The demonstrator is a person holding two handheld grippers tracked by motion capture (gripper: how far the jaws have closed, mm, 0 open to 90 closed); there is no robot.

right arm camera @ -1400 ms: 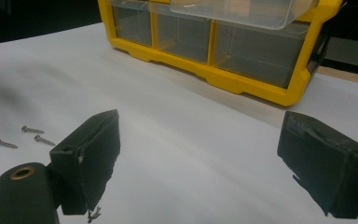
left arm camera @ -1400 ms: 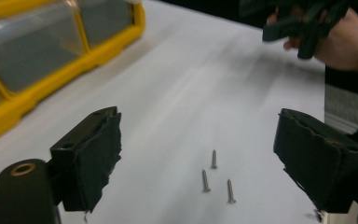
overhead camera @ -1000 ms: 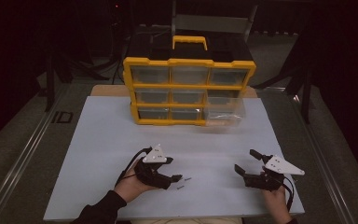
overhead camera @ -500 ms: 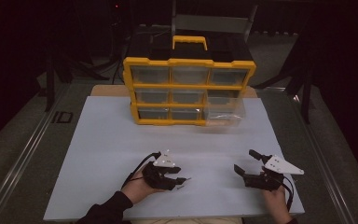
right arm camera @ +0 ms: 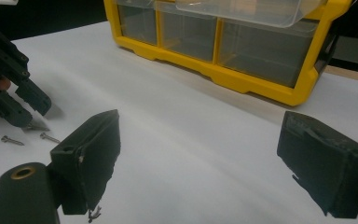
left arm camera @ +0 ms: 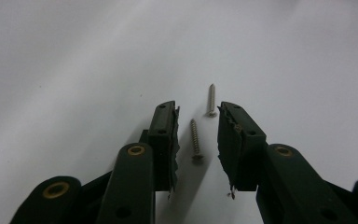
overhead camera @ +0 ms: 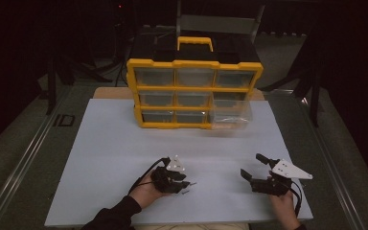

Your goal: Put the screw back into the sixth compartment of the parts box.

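1. In the left gripper view we see two small silvery metal screws on the matte white table sheet [overhead camera: 115, 158]; the nearer screw [left arm camera: 195, 140] lies in the gap between the black jaws of the left gripper [left arm camera: 196, 135], untouched
2. Its long axis runs along the jaws' own direction, head toward the lower edge of the frame
3. The farther screw [left arm camera: 210, 99] lies just beyond the jaw tips, roughly in line
4. The left jaws stand slightly apart, holding nothing
5. The right gripper [right arm camera: 200, 154], low right in the high view, is spread wide and empty, well apart from the screws
6. At upper centre stands the yellow plastic drawer cabinet [overhead camera: 194, 93], one clear drawer [overhead camera: 230, 115] pulled out at its lower right
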